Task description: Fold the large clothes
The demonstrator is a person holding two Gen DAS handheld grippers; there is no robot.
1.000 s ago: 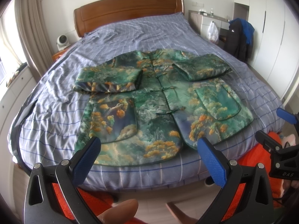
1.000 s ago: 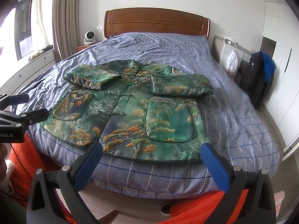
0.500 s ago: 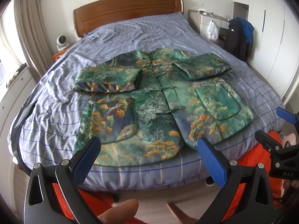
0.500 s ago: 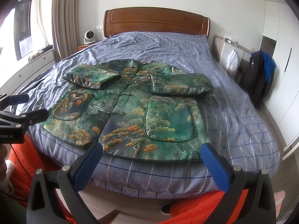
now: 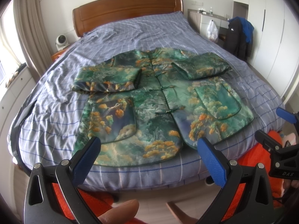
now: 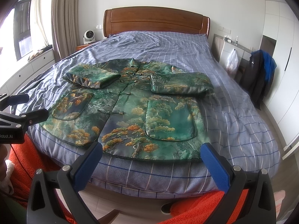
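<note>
Jacket (image 5: 158,100) folding is partly done, judging from how the green brocade garment lies face up on the bed (image 5: 130,35), its hem at the bed's foot edge and its collar toward the headboard (image 5: 127,9). Nearest the bed's foot, the left gripper (image 5: 149,155) hangs off the mattress with its blue pads spread wide and nothing between them; the right gripper (image 6: 151,158) hangs likewise, jaws apart and empty, just short of the hem. Beyond the hem, the two front pockets lie flat and the frog buttons are closed. Farther up the bed, the left sleeve (image 5: 106,79) and the right sleeve (image 6: 179,83) are already folded in across the chest. What seems left is bringing the body together, hem toward collar or side over side. Past the collar, bare checked bedding runs up to the headboard.
</note>
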